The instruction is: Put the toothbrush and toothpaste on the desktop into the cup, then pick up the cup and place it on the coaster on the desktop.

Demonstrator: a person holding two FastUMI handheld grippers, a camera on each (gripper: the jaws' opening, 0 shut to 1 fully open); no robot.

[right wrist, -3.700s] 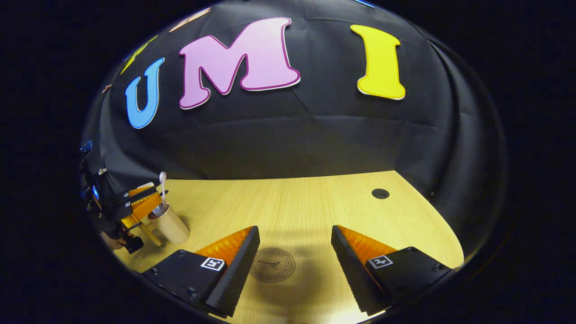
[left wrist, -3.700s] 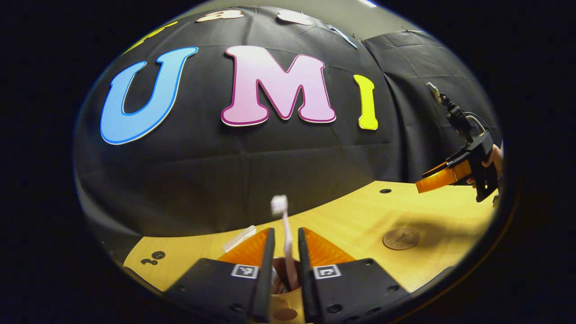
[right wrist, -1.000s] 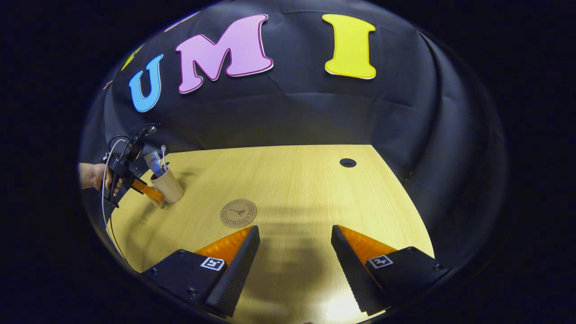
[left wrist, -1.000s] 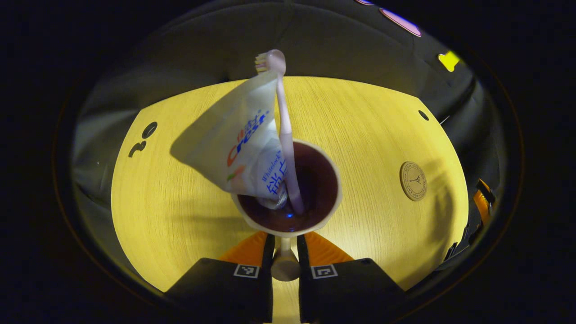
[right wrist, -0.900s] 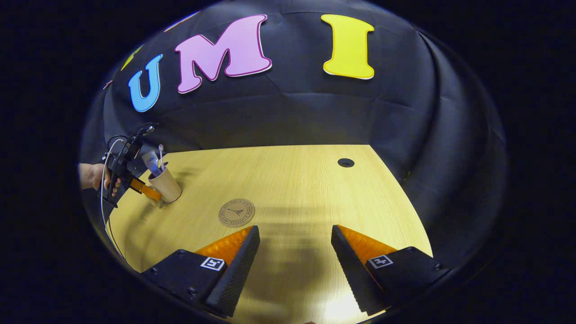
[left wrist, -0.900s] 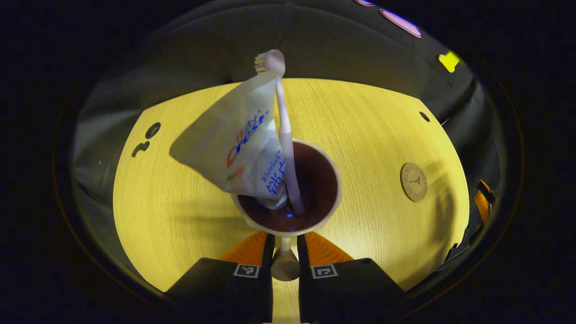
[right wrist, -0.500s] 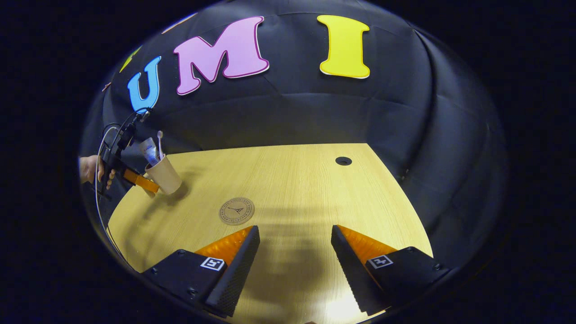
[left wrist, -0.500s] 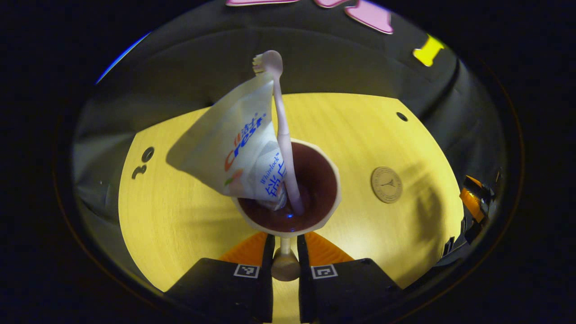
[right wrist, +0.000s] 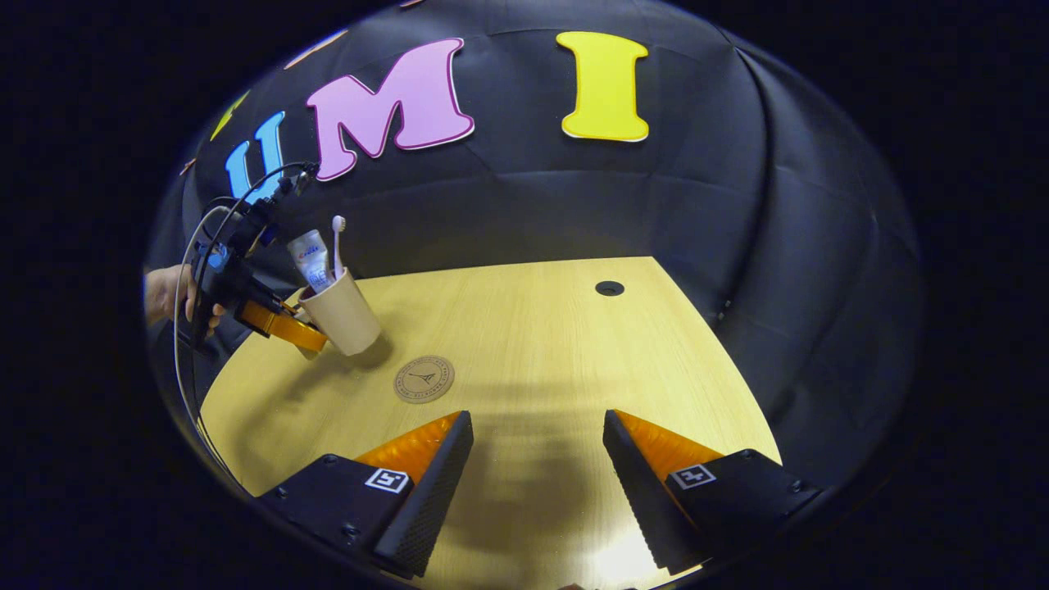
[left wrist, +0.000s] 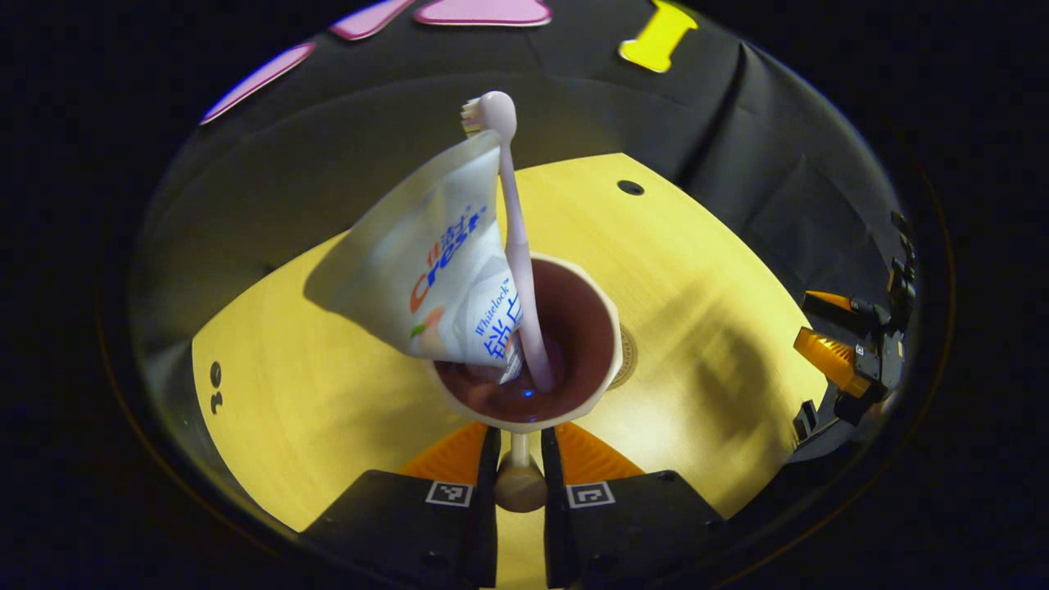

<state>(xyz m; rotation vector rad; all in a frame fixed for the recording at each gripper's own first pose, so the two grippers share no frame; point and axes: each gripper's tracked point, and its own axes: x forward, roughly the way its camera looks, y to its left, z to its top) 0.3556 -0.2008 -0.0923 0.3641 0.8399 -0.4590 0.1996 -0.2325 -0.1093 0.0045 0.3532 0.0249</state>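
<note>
Over wooden desktop [right wrist: 533,344], left gripper [left wrist: 518,459] jaws clamp cup [right wrist: 342,313] handle; right gripper [right wrist: 533,459] jaws spread, empty.

Left gripper [left wrist: 518,459], lower centre, fingers nearly closed on something; right gripper [right wrist: 537,459], fingers spread wide apart.

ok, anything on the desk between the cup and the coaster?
No. In the right gripper view, only bare desk and shadow separate the cup from the coaster.
</note>
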